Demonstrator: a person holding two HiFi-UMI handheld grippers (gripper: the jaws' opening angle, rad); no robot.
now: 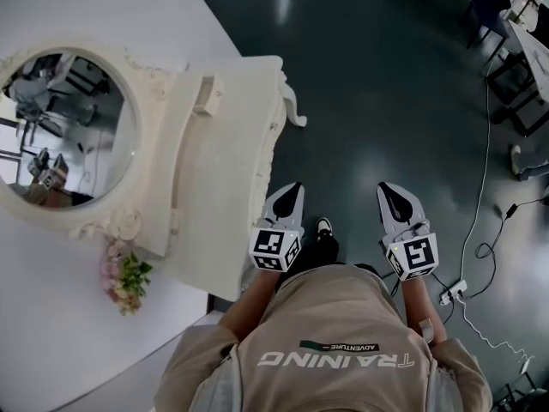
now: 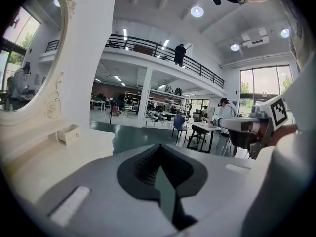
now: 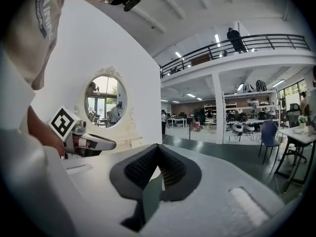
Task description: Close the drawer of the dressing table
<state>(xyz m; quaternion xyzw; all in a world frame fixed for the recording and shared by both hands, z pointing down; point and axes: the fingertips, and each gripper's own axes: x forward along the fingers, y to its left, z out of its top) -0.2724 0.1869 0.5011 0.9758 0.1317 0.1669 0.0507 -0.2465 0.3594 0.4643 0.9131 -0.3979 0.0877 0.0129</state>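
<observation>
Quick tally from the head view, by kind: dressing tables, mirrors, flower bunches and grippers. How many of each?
Dressing table: 1
Mirror: 1
Flower bunch: 1
Grippers: 2, left gripper and right gripper
Total: 5

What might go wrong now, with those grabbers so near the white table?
The left gripper hangs close to the edge of the dressing table, so a careless swing might knock it and rattle the mirror. Cables lie on the floor near the right gripper; a step there might trip the person.
</observation>
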